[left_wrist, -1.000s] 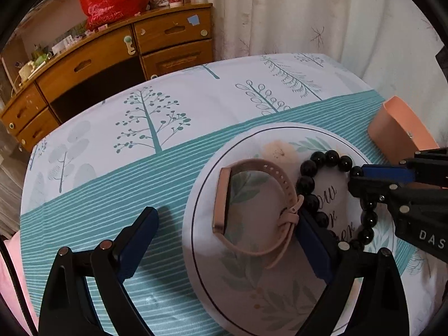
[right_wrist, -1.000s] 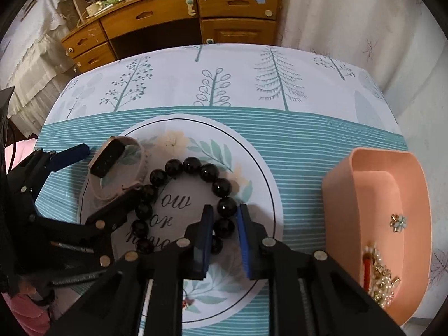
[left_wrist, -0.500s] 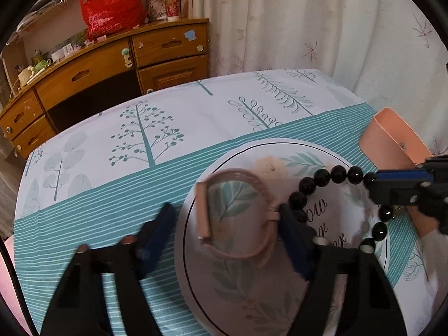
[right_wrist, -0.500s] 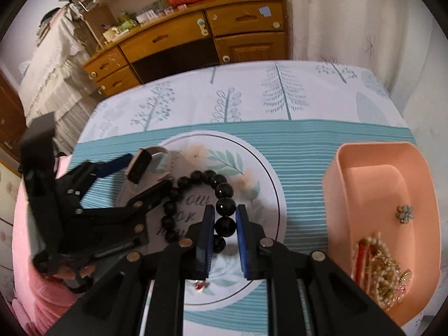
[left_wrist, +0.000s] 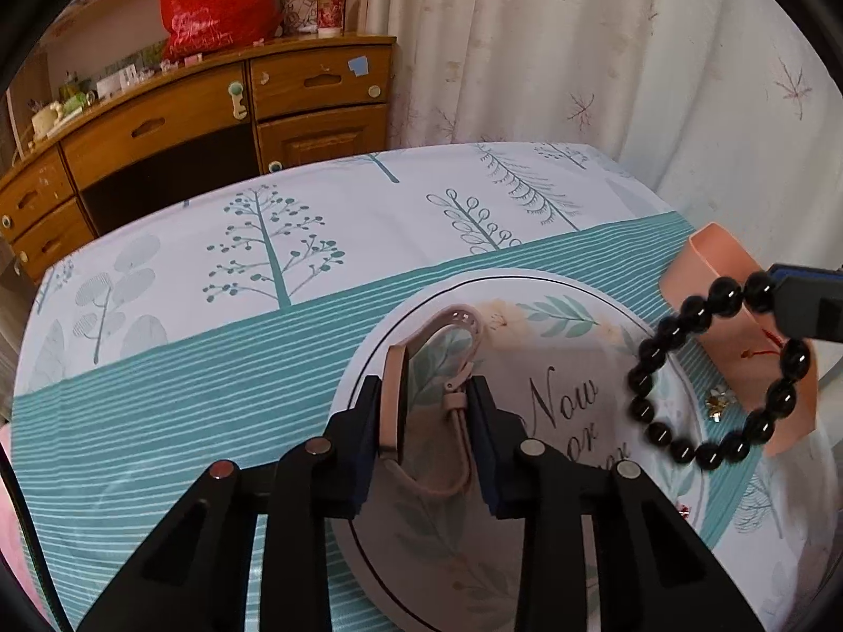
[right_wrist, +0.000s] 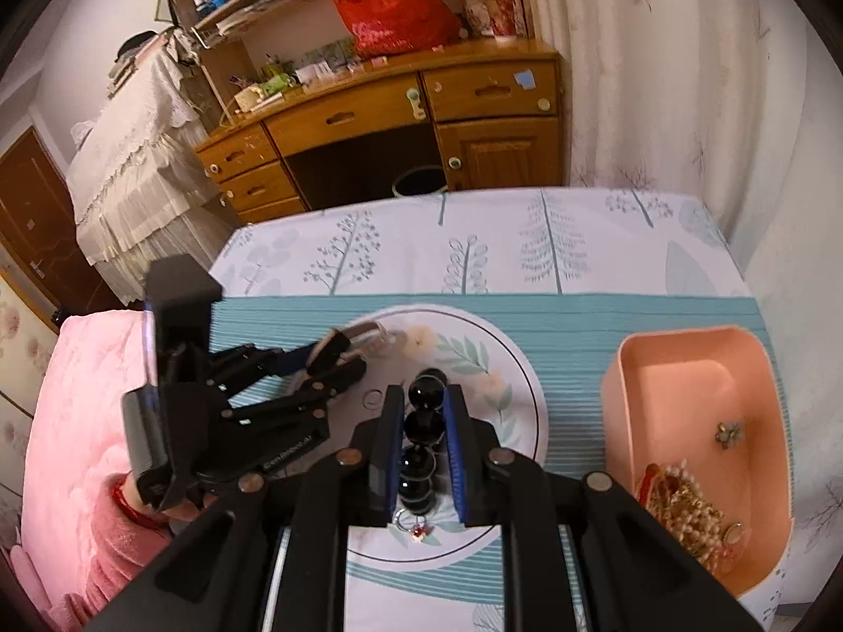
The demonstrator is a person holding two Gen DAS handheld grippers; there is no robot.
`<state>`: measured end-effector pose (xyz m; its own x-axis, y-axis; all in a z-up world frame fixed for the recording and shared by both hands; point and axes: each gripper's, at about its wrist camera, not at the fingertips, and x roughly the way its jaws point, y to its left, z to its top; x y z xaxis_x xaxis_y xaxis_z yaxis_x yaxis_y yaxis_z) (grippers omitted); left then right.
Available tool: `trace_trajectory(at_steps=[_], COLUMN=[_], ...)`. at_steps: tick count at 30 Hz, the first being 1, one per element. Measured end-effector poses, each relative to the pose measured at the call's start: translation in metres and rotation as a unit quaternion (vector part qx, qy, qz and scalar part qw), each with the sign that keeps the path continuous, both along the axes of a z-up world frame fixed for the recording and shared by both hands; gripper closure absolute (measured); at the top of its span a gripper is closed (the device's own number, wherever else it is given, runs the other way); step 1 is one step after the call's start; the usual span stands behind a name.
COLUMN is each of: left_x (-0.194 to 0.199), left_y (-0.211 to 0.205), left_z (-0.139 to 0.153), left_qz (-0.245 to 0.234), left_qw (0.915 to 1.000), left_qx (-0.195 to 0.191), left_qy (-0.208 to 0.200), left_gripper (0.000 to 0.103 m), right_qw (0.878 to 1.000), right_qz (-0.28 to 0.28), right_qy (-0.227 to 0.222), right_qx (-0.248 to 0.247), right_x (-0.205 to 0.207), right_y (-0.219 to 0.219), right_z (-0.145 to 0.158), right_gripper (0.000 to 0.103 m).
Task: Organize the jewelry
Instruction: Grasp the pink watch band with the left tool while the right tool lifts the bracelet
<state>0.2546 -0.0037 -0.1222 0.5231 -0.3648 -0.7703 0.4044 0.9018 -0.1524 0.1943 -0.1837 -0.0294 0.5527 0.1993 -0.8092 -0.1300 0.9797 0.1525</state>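
My left gripper (left_wrist: 427, 400) is shut on a pink watch (left_wrist: 421, 368) and holds it just above the round floral mat (left_wrist: 569, 400). My right gripper (right_wrist: 424, 411) is shut on a black bead bracelet (right_wrist: 421, 426) and holds it up in the air; in the left wrist view the bracelet (left_wrist: 701, 368) hangs in front of the peach box (left_wrist: 706, 263). The peach box (right_wrist: 679, 389) at the right holds a pearl and gold pile (right_wrist: 685, 505) and a small flower earring (right_wrist: 729, 429).
The tree-print tablecloth (left_wrist: 274, 263) covers the table. A small red charm (right_wrist: 419, 532) and a thin ring (right_wrist: 374, 397) lie on the mat. A wooden desk (right_wrist: 400, 121) stands beyond the far edge. A pink blanket (right_wrist: 79, 421) lies at the left.
My left gripper has shut on the pink watch and raised it. My right gripper has lifted the black bracelet off the mat and carried it right, in front of the peach box.
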Motion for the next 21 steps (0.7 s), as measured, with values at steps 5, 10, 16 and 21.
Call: trace_trajectory(at_steps=[5, 10, 16, 21], left_x=[-0.003, -0.011, -0.021, -0.035], left_y=[-0.002, -0.011, -0.022, -0.041], left_z=[0.003, 0.013, 0.036, 0.063], left_qz=[0.004, -0.001, -0.006, -0.020], left_qw=[0.9999, 0.9999, 1.0000, 0.9996], left_qx=[0.001, 0.016, 0.006, 0.008], left_qy=[0.015, 0.001, -0.001, -0.020], left_gripper=[0.073, 0.073, 0.073, 0.073], right_qw=[1.000, 0.999, 0.998, 0.996], right_qz=[0.000, 0.000, -0.010, -0.030], right_qy=[-0.021, -0.041, -0.064, -0.084], right_qx=[-0.005, -0.009, -0.023, -0.019], right_x=[-0.005, -0.011, -0.022, -0.035], right_y=[0.000, -0.005, -0.016, -0.037], right_z=[0.019, 0.039, 0.065, 0.083], right_gripper=[0.088, 0.088, 0.088, 0.088])
